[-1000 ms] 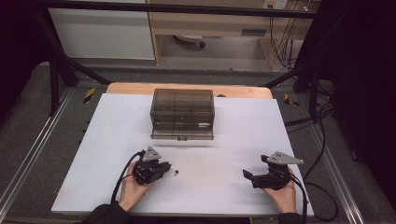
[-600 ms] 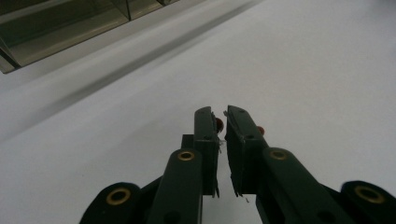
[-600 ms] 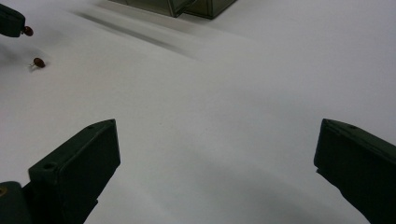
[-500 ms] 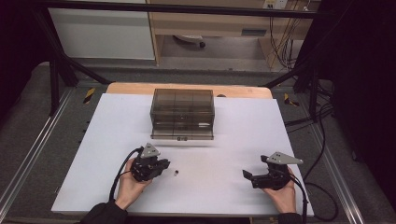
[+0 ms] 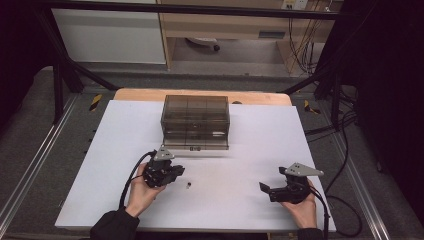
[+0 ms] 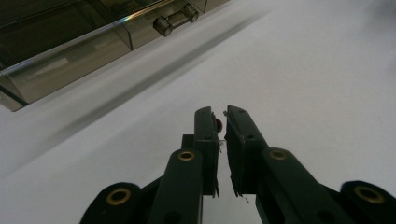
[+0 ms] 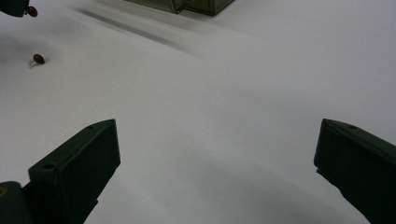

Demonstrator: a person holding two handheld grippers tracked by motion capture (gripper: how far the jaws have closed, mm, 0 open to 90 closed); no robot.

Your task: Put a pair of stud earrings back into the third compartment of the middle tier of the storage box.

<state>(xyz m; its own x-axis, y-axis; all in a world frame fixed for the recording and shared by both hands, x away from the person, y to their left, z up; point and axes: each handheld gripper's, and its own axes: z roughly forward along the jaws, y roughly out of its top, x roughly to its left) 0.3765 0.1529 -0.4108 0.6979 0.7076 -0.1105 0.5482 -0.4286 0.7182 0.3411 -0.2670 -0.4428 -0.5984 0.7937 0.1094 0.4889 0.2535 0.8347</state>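
White paper covers the table (image 5: 260, 150), where the left gripper (image 6: 220, 122), in front of the smoky drawer box (image 5: 196, 120), pinches a tiny red component (image 6: 218, 123) that could slip out, while the right gripper (image 7: 215, 163) waits wide open.

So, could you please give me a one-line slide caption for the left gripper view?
Left hand-held gripper pinching a small red part above the white table, smoky drawer box ahead.

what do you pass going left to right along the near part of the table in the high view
left gripper → small red-brown part lying on the white sheet → right gripper
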